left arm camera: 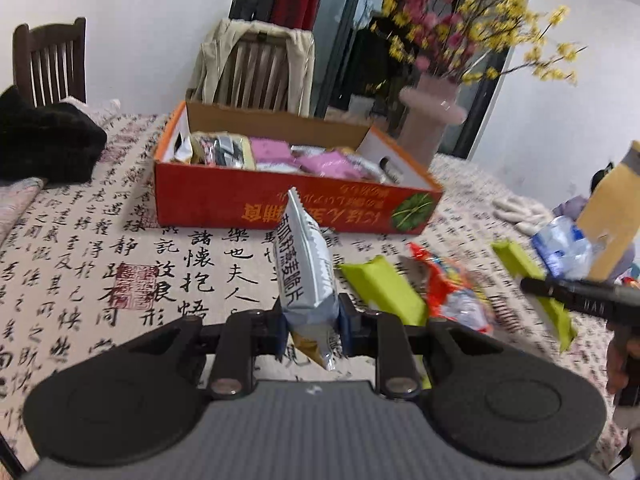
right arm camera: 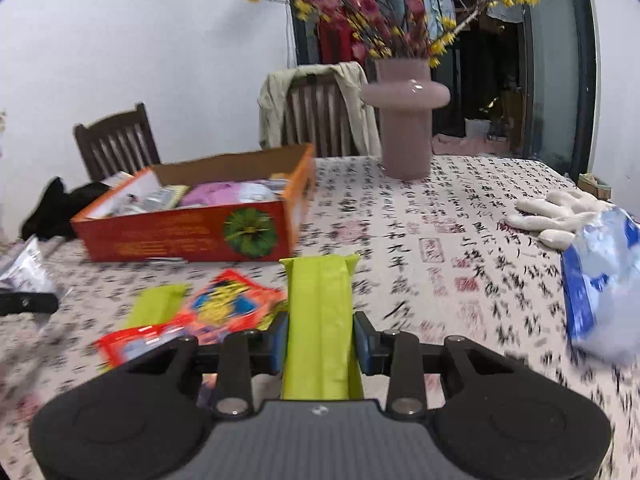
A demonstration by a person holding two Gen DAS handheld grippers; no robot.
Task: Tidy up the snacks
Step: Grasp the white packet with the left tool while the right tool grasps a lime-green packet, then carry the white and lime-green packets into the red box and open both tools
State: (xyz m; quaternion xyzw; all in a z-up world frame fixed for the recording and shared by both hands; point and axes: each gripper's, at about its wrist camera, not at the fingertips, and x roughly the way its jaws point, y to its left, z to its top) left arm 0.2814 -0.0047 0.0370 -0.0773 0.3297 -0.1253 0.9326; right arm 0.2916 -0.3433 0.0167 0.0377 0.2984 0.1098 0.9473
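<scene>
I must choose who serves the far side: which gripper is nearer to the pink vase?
Right, I judge. The pink vase stands behind the table's right part, ahead of the right gripper. From the left gripper it is far off to the right.

Calligraphy-cloth table (right arm camera: 460, 248); red snack box (right arm camera: 192, 236), pink vase (right arm camera: 404, 132), white gloves (right arm camera: 556, 216), loose packets (right arm camera: 232, 304)

White walls w/ a dark-framed glass door (right arm camera: 560, 80) behind, two dark slatted wood chairs (right arm camera: 116, 140) at the table's far edge, one w/ a beige jacket (right arm camera: 276, 104) draped over it, calligraphy-print tablecloth (right arm camera: 460, 240) throughout.
</scene>
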